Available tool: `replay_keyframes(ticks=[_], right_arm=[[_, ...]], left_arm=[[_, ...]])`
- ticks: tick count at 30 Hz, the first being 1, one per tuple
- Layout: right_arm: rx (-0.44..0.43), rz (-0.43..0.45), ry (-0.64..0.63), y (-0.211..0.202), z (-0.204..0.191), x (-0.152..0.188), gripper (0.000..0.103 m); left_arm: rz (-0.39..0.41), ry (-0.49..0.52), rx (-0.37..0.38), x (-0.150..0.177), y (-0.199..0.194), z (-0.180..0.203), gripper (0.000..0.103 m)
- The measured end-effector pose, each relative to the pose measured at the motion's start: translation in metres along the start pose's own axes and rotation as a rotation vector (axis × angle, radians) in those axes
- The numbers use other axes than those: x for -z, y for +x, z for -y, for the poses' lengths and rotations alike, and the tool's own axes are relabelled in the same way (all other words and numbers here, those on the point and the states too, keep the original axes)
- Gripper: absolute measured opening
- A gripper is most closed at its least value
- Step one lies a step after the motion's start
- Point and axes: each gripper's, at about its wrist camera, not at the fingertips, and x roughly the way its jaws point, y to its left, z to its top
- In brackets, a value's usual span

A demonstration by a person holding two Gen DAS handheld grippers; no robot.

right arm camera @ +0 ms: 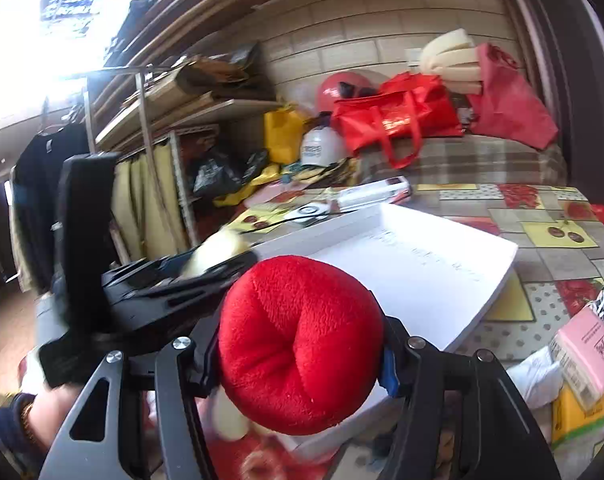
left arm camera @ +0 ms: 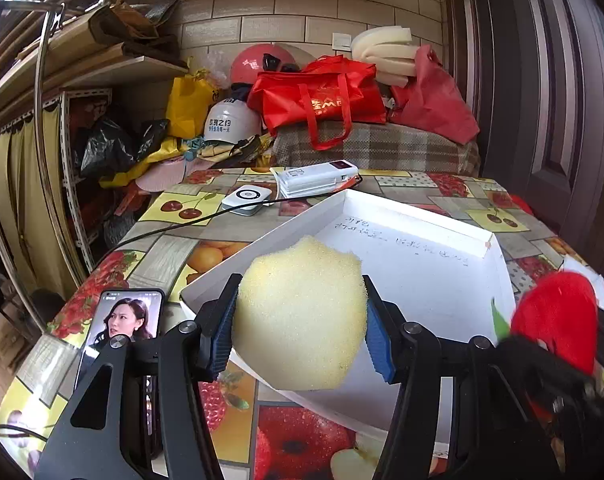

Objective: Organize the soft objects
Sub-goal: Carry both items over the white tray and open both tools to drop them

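Left gripper (left arm camera: 300, 320) clamped on the yellow sponge (left arm camera: 300, 312), blue pads (left arm camera: 222, 336) pressing in from both sides, sponge bulging out past the fingertips. Right gripper (right arm camera: 302, 352) clenched around the red plush toy (right arm camera: 302, 344), squeezed between the fingers and swelling well beyond them. Just ahead of both sets of fingertips, the white box (left arm camera: 421, 264), open and apparently bare inside, sitting on the fruit-print tablecloth (left arm camera: 174, 248). To do this well: carry each soft piece forward until clear of the near wall and over the floor of the box, dip the tips, then open. Best kept apart, sponge left, plush right, to avoid knocking grippers. Worth minding the phone (left arm camera: 122, 324) left of the left fingers.
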Motion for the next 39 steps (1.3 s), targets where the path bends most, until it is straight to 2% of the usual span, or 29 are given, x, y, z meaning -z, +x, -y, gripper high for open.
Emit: replay_keyframes(ticks=[4, 10, 17, 21, 24, 32, 39], right_arm=[[0.054, 0.008, 0.035, 0.012, 0.014, -0.006, 0.059], [0.149, -0.004, 0.105, 0.029, 0.043, -0.016, 0.059], [0.281, 0.038, 0.135, 0.035, 0.084, -0.027, 0.059], [0.289, 0.009, 0.220, 0.038, 0.105, -0.028, 0.060], [0.283, 0.013, 0.198, 0.037, 0.098, -0.030, 0.060], [0.275, 0.019, 0.025, 0.048, 0.058, -0.037, 0.061], [0.304, -0.036, 0.023, 0.063, 0.058, -0.039, 0.062]], left_arm=[[-0.007, 0.022, -0.007, -0.005, 0.010, 0.005, 0.056], [-0.080, 0.040, 0.015, -0.012, 0.038, 0.012, 0.056], [-0.122, 0.029, 0.046, -0.021, 0.063, 0.020, 0.056], [-0.156, 0.018, 0.048, -0.023, 0.073, 0.024, 0.056], [-0.165, 0.013, 0.054, -0.023, 0.075, 0.023, 0.056], [-0.171, 0.034, 0.049, -0.023, 0.076, 0.027, 0.056], [-0.177, 0.071, 0.029, -0.021, 0.077, 0.033, 0.056]])
